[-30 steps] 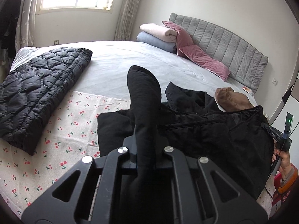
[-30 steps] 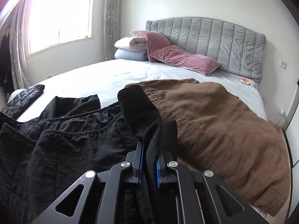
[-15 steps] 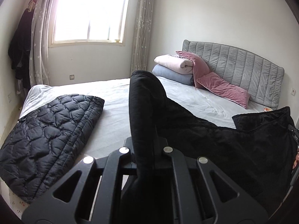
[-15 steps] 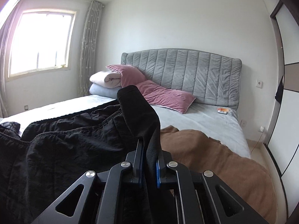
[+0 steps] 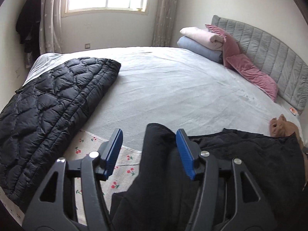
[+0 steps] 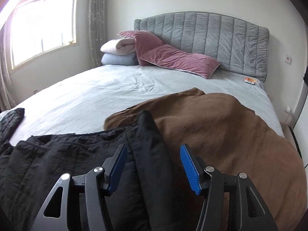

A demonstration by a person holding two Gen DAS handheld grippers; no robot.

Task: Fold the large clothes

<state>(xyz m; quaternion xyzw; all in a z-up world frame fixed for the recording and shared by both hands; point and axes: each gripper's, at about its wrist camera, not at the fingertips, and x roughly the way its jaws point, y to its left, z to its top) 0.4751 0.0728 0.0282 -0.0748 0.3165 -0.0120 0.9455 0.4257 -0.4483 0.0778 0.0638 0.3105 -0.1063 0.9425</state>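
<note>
Both jaws are opening: the left hand-held gripper (image 5: 149, 151) and right hand-held gripper (image 6: 153, 166) stand spread, ribbed blue pads clear of the crinkled black coat (image 6: 57, 165) ridged between them, lying at six o'clock on the bed (image 5: 173, 88).

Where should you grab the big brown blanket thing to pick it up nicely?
Probably at the near corner of the brown blanket, where its edge curls beside the black jacket. That edge lies free on the grey sheet, so jaws could slide under it, coming in low from the window side. The humped middle offers no edge to pinch.
</note>
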